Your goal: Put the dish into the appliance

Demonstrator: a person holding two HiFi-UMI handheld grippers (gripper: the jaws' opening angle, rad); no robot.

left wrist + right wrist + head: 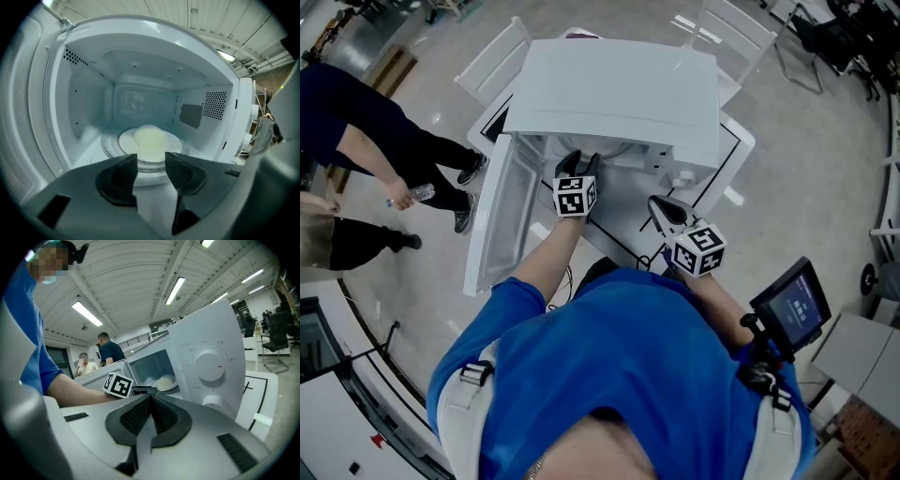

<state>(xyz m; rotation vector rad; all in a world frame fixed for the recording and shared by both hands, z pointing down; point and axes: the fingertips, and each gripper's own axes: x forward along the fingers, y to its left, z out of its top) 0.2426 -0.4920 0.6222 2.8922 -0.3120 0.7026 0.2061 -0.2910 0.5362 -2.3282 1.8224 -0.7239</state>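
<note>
The whole setup sits on a white table [733, 150] with black lines marked on it, on a shiny grey floor [806, 178] in what looks like a big workshop hall with strip lights overhead. At the far left of the head view two bystanders [356, 141] stand on the floor, one holding a water bottle [414, 195]. A white chair [495, 61] is at upper left behind the table, and a second chair [736, 33] at upper right.

Moving right, the microwave door [499, 216] hangs wide open toward the left, and the white microwave [619, 94] fills the top middle. The left gripper [151, 164] is right at the mouth of the oven, jaws spread apart with nothing between the pads. The dish [150, 140], a white plate with a pale dome on it, is already inside on the glass turntable [108, 147], just past the jaws and not touching them.

The right gripper [150, 401] hangs back at lower right of the oven, jaws pressed together and empty. Its view shows two knobs [210, 365] on the control panel. A small screen [795, 305] sits near the right edge of the head view.

Stuff you can't really see: in the head view the oven's top covers the cavity, so the dish doesn't show there. The right gripper view only catches a sliver of it through the doorway. The dome is blurry, so I can't tell what it is. Both bystanders are cut off by the frame edge.
</note>
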